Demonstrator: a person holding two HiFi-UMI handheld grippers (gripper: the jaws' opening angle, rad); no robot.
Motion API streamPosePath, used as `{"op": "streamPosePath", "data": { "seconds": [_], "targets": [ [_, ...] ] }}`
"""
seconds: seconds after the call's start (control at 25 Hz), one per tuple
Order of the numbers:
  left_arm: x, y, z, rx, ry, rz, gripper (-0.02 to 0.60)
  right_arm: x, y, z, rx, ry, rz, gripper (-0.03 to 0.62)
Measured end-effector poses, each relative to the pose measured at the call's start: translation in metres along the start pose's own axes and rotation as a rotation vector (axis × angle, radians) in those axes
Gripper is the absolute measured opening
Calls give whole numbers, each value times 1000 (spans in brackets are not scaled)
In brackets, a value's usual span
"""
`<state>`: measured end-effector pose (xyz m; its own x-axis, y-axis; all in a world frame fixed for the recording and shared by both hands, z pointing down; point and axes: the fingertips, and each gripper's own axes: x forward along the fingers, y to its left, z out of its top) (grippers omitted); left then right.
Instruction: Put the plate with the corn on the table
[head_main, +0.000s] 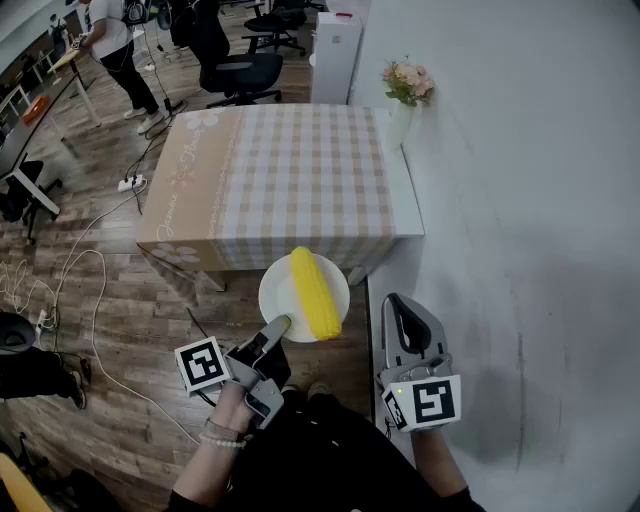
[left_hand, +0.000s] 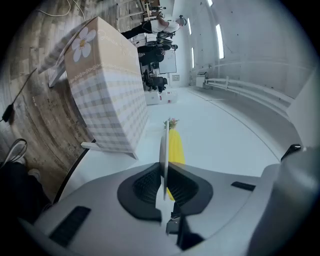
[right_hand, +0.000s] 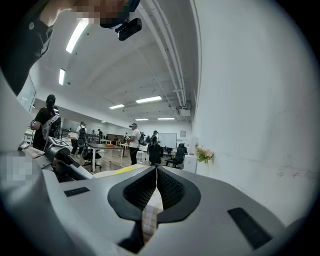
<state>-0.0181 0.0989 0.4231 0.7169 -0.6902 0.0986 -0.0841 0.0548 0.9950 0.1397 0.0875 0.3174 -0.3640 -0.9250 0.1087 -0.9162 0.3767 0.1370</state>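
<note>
Right gripper (right_hand: 156, 170) jaws together, empty; flowers (right_hand: 204, 154) by wall (right_hand: 250, 100).

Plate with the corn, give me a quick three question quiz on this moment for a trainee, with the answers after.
1. True or false: the plate carrying the corn already rests on the checked table.
2. Which gripper holds the plate's rim?
3. Fill in: the right gripper has its fingers ___, with nothing between them.
Key: 1 false, it is held in the air, short of the tabletop. 2 the left gripper. 3 shut.
</note>
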Motion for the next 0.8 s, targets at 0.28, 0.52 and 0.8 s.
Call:
{"op": "streamPosePath", "data": {
  "seconds": [0.28, 0.52, 0.8],
  "targets": [
    [1, 2, 0, 3, 1, -9, 29, 2, 3, -3, 0, 2, 7, 41],
    [-1, 5, 1, 0, -3, -15, 29, 8, 14, -11, 74, 28, 59, 41],
    [-3, 5, 1, 1, 4, -26, 29, 15, 24, -48, 483, 144, 150, 44]
  ]
}}
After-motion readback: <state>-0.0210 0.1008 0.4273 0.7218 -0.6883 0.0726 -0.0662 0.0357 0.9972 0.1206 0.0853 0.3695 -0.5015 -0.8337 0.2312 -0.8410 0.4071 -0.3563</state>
